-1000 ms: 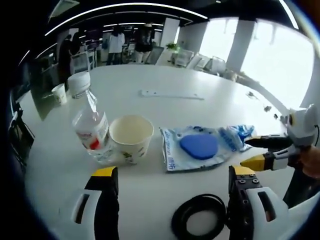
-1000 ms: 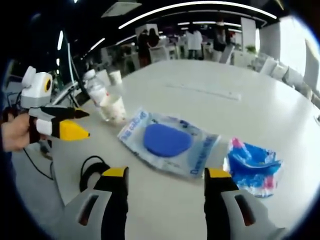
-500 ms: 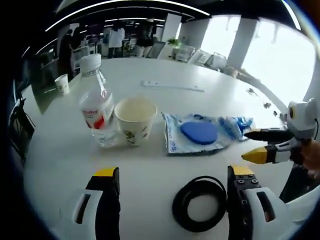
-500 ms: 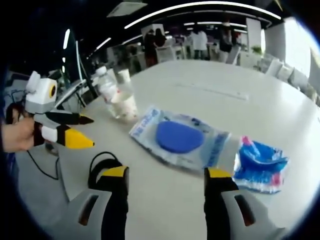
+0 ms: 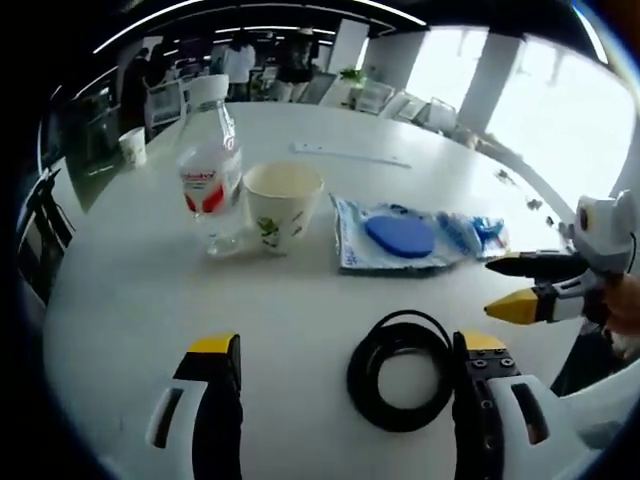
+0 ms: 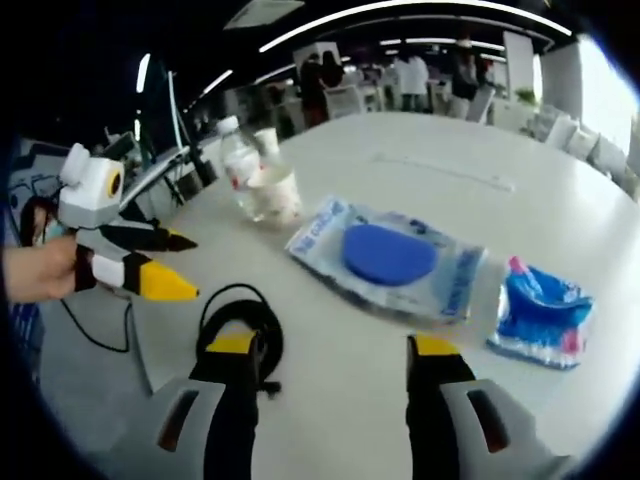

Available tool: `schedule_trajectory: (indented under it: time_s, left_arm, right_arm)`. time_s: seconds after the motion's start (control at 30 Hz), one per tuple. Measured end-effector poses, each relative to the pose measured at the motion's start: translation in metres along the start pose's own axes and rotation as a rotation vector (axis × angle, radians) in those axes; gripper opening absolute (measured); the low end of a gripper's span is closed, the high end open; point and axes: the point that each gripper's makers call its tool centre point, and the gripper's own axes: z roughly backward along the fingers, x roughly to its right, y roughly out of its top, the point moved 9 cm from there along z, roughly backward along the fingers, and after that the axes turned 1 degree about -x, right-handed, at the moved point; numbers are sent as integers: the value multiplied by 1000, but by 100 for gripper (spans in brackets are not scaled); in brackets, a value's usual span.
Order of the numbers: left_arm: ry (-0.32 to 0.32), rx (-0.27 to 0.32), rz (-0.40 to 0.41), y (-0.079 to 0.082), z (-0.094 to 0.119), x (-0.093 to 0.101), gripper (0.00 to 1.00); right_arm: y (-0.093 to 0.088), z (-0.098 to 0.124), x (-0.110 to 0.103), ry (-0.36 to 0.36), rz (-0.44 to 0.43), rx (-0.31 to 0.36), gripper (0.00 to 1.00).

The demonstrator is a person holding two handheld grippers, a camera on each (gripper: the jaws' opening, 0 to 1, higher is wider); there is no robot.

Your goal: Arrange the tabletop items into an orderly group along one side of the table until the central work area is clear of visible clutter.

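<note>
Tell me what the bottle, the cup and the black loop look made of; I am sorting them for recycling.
The bottle looks like clear glossy plastic: see-through, with highlights and a red and white label. The cup seems matte paper or card: opaque cream wall with a small print. The black loop looks like rubber- or plastic-sheathed cable, smooth and dark; which one I cannot tell.

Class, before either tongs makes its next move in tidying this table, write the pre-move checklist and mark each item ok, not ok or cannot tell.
1. Left tongs open, holding nothing: ok.
2. Right tongs open, holding nothing: ok.
3. Black cable coil lies flat on the table, between the left jaws: ok.
4. Water bottle and paper cup upright: ok.
5. Central area free of clutter: not ok; blue pad packet and blue wrapper lie mid-table.
6. Bottle cap tight: cannot tell.
</note>
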Motion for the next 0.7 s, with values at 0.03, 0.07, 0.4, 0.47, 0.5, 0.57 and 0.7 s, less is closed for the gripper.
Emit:
schedule_trajectory:
  time_s: [0.03, 0.07, 0.4, 0.47, 0.5, 0.57, 0.7]
  left_arm:
    - [-1, 1, 2, 0, 1, 0, 83]
    - [0, 4, 6, 0, 2, -1, 83]
    - [-23, -18, 19, -14, 0, 2, 79]
    - [-32, -26, 24, -18, 0, 4, 78]
    - [-34, -29, 25, -19, -1, 5, 78]
    - [-35, -30, 31, -23, -1, 6, 78]
    - [-47, -40, 65, -30, -3, 8, 75]
  right_arm:
    - [0, 0, 0, 0, 0, 0, 56]
    - [1, 0, 0, 1, -2, 2, 56]
    - [-7, -3, -14, 38, 9, -17, 54]
    - [-9, -4, -17, 47, 8, -21, 53]
    - [-9, -5, -18, 53, 6, -23, 52]
    - [-11, -6, -22, 63, 5, -31, 51]
    - [-15, -10, -27, 79, -2, -47, 49]
